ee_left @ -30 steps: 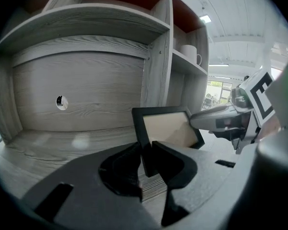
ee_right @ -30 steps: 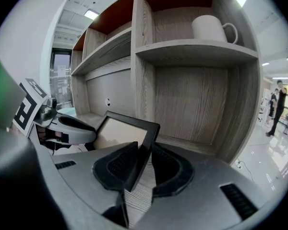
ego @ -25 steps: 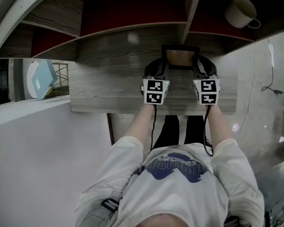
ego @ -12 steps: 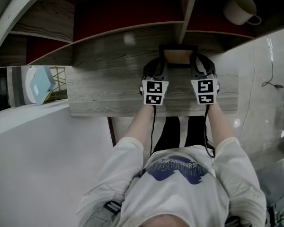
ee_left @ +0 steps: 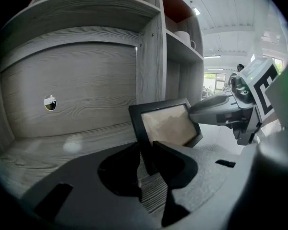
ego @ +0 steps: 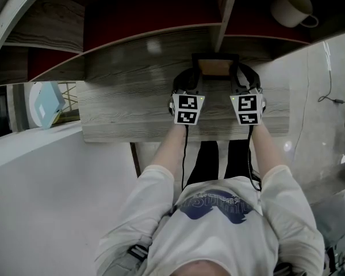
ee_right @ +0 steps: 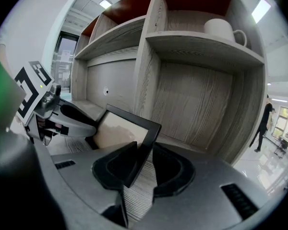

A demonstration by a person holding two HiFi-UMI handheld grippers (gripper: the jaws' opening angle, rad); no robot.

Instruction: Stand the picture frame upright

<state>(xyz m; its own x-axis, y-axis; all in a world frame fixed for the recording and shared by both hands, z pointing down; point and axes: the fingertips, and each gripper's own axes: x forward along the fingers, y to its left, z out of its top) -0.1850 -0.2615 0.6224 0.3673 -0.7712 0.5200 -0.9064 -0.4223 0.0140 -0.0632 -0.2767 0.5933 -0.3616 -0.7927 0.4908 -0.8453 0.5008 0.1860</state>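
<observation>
Head view, frame: picture frame (ego: 214, 68) low over the wooden shelf (ego: 132, 102), face tipped upward, long side running across from left gripper (ego: 194, 78) to right gripper (ego: 237, 78), equally near both.
Left gripper view, jaws: narrow, pinched on the left side edge.
Right gripper view, jaws: narrow, pinched on the right edge.
Coming move: probably top edge swung toward the person.

The picture frame (ego: 214, 67) has tipped a little nearer upright.

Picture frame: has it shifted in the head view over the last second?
No visible shift: the picture frame stays just below the foot of the shelf divider.
</observation>
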